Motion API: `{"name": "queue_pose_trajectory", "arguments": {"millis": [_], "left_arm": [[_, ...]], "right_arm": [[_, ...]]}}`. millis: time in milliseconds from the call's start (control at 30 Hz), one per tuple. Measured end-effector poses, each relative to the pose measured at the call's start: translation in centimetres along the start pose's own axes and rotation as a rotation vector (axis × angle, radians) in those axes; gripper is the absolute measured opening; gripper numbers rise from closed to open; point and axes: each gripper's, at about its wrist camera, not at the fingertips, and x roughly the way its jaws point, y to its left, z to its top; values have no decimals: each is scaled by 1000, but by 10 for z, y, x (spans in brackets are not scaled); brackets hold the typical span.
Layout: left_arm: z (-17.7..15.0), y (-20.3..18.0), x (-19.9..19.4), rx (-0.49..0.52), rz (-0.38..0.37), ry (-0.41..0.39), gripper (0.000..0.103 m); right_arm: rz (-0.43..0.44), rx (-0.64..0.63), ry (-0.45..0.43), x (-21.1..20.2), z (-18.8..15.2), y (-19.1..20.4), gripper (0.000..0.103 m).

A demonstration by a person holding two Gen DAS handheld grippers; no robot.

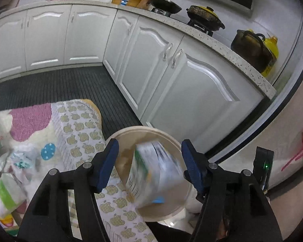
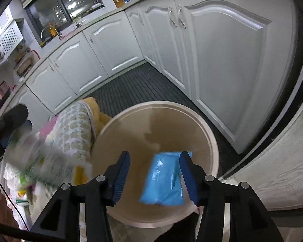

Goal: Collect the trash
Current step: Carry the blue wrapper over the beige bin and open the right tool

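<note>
Left wrist view: my left hand-held gripper point(image 1: 149, 161) stands spread wide at lower centre, empty. Between its blue fingers, a blurred white-and-green carton point(image 1: 151, 173) tilts over the round beige plastic bin point(image 1: 171, 207).

Right wrist view: my right hand-held gripper point(image 2: 154, 175) is also wide apart, holding nothing. A flat blue plastic packet point(image 2: 163, 179) lies inside the bin point(image 2: 131, 133), between the fingers, nearer the right one.

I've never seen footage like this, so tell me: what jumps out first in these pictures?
A round beige bin on the floor fills the middle of both views. A blurred carton is over its mouth between the open left gripper fingers; a blue packet lies inside, below the open right gripper. White cabinets stand behind.
</note>
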Motion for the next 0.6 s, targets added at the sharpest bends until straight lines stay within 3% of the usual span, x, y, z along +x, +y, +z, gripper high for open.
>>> {"name": "queue_pose_trajectory", "arguments": {"millis": [200, 533, 600], "left_arm": [[-18, 4, -19, 26, 76, 3, 63], [-62, 26, -74, 22, 217, 14, 63], [-68, 31, -88, 22, 231, -1, 63]], "right_arm": [[22, 6, 45, 7, -11, 4, 49], [98, -119, 62, -5, -31, 60, 50], [105, -147, 58, -10, -33, 74, 56]]}}
